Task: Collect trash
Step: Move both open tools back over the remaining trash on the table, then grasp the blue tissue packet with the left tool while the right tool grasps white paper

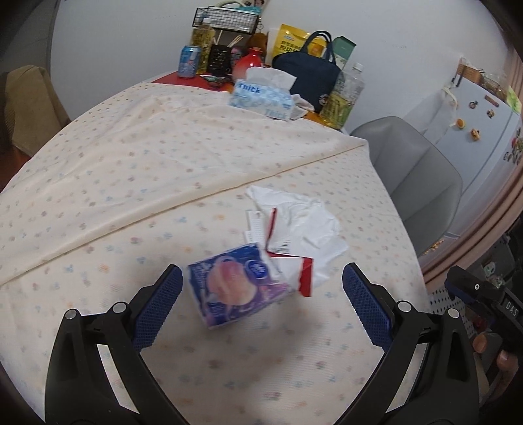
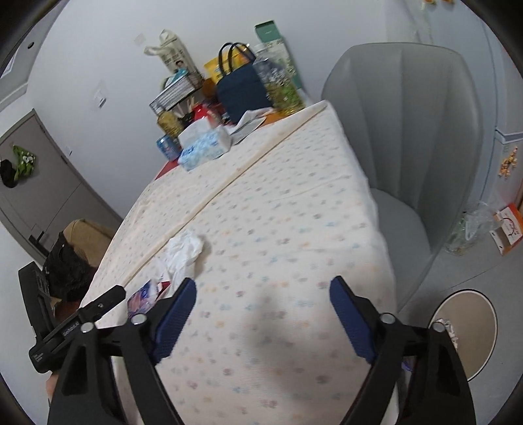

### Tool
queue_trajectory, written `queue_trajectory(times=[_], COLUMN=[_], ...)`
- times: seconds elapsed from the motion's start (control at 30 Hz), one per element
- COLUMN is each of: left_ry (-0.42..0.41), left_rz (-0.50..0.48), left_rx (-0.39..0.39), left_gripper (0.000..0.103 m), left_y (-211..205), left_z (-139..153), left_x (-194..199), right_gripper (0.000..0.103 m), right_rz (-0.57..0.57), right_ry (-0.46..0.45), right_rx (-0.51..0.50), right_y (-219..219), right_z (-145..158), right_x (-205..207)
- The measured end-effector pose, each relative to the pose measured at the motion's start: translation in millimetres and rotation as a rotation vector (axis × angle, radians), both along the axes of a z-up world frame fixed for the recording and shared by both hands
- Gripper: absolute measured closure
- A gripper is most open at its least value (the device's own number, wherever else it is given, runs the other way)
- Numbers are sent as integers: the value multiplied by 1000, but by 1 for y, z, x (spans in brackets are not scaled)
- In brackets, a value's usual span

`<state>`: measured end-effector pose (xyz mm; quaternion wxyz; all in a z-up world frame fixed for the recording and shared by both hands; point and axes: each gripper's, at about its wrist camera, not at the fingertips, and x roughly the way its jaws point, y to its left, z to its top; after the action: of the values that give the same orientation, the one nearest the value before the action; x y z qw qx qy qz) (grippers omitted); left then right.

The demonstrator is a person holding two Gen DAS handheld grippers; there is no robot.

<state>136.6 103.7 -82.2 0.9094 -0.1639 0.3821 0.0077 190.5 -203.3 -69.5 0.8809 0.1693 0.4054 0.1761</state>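
A purple snack wrapper with a peach picture [image 1: 237,287] lies on the dotted tablecloth [image 1: 130,183], between the blue fingers of my open left gripper [image 1: 261,278]. Behind it lie a red-and-white paper wrapper [image 1: 294,271] and a crumpled white tissue [image 1: 304,219]. In the right wrist view the purple wrapper [image 2: 142,297] and tissue [image 2: 183,251] lie to the left of my open, empty right gripper [image 2: 261,291], which hovers over bare cloth. A round bin [image 2: 467,330] with trash inside stands on the floor at lower right.
At the table's far end stand a tissue box [image 1: 261,98], a navy bag [image 1: 310,75], bottles [image 1: 343,94], a can [image 1: 189,61] and a wire rack [image 1: 225,19]. A grey chair [image 2: 405,130] stands by the table's right side. A fridge [image 1: 483,130] is beyond.
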Motion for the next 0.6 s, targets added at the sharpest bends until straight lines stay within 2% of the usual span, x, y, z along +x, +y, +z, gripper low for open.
queue_trajectory(times=[0.17, 0.43, 0.6], left_ry=[56, 83, 72], left_rz=[10, 9, 24], left_rx=[0, 19, 68], left_gripper=[6, 6, 6], left_y=[11, 7, 2], left_z=[-16, -33, -35], left_x=[5, 14, 17], right_gripper=[49, 53, 53], right_rz=[56, 104, 113], right_ry=[20, 31, 42], right_rx=[6, 23, 18], right_y=[29, 60, 69], right_z=[-5, -9, -12], right_x=[10, 18, 22])
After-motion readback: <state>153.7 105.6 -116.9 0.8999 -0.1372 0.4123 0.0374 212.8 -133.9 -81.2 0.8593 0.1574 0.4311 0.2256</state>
